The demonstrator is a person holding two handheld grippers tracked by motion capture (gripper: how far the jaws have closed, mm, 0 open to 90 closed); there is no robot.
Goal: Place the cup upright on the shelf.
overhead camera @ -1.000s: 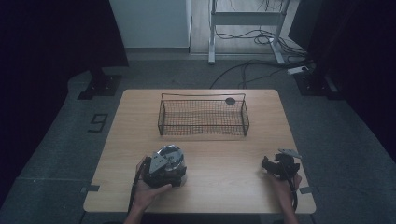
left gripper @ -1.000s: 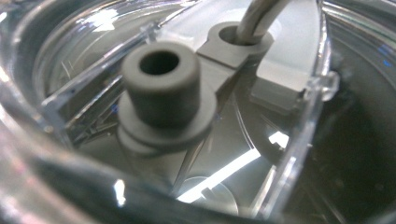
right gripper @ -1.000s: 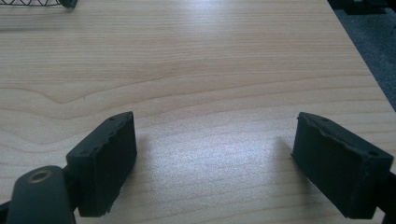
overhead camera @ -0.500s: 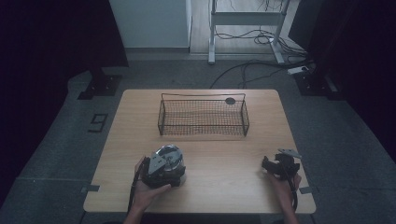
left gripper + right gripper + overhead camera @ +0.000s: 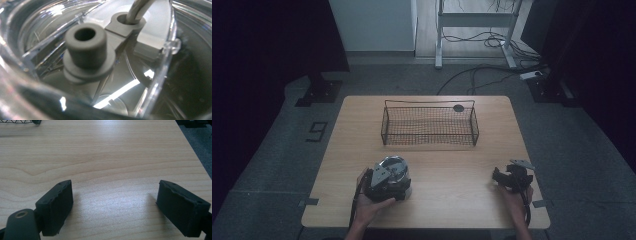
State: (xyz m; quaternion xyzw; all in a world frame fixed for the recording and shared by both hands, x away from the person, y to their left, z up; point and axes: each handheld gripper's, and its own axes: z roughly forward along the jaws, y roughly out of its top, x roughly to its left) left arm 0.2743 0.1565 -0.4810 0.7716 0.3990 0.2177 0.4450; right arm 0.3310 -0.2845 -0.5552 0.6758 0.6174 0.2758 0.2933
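Note:
A round clear plastic container [image 5: 395,167] stands near the table's front left. My left gripper [image 5: 383,183] rests against its near side, with a hand behind it. In the left gripper view I look very closely into the clear lid [image 5: 37,30], where a grey knob [image 5: 85,50] stands beside a pale cord [image 5: 136,10] that passes through a grey eyelet. No jaws show there, so I cannot tell their grip. My right gripper [image 5: 504,177] lies low at the front right. It [image 5: 115,192] is open, with bare wood between its fingers [image 5: 58,205].
A dark wire basket [image 5: 429,102] stands across the far middle of the wooden table [image 5: 452,200], with nothing visible inside it. A small dark disc [image 5: 458,108] sits by its far right corner. Cables and a desk frame lie on the floor beyond.

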